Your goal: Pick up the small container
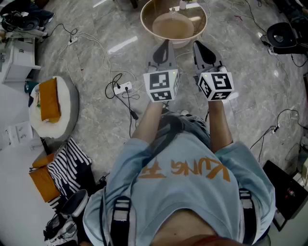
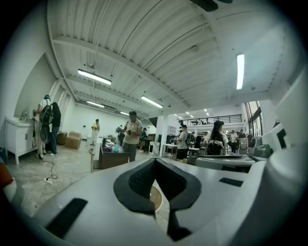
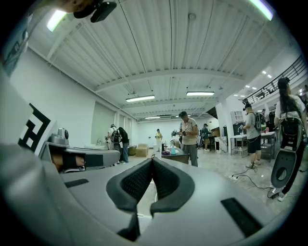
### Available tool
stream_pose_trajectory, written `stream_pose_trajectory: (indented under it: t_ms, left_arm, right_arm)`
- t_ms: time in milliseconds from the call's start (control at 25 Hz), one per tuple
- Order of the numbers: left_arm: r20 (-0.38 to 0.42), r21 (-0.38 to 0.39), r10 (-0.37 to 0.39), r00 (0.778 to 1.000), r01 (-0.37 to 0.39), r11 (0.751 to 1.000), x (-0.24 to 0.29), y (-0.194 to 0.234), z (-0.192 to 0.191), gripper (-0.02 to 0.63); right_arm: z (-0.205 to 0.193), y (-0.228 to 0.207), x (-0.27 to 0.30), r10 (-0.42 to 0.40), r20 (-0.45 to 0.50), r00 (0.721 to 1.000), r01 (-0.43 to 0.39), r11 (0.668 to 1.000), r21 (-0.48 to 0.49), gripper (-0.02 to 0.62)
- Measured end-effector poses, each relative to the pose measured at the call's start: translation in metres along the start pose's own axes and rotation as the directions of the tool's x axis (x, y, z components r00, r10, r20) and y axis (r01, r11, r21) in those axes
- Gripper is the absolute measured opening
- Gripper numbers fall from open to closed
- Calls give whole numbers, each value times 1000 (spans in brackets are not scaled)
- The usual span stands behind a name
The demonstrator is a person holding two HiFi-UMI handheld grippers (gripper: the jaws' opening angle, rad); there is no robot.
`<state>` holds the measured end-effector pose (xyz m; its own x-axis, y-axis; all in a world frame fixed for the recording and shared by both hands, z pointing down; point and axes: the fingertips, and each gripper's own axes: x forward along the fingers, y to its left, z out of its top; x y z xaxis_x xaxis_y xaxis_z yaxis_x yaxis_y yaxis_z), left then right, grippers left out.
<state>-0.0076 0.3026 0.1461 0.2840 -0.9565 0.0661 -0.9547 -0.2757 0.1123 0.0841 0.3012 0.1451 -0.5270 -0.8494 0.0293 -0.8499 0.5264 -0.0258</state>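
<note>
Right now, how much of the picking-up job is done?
Nothing looks done yet. In hand: nothing. The left gripper and right gripper are both shut and empty, held level, pointing toward the big bowl on the floor. Left to do: everything, which means opening, gripping and lifting the small container. I can't clearly pick it out here.

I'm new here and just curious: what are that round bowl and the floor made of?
Bowl: plastic or glazed ceramic, I can't tell which. It is smooth and tan with a paler rim.
Floor: looks like polished grey stone or marble-look tile, since it is veined and mirrors the lamps.
</note>
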Motion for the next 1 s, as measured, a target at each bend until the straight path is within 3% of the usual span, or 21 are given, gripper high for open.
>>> stream_pose_trajectory:
  t_ms: [200, 600, 1000]
  left_arm:
    - [-2, -2, -6, 1000, 6, 1000, 0, 16, 3, 23]
    - [-36, -35, -11, 999, 10, 999, -15, 57, -18, 23]
    - [-24, -80, -35, 999, 33, 996, -7, 78, -22, 23]
  right_arm:
    - [4, 13, 11, 0, 11, 1000, 1, 1000, -12, 11]
    - [-22, 28, 24, -96, -19, 995, 97, 994, 48, 12]
    - [-18, 21, 33, -152, -24, 988, 152, 988, 23, 12]
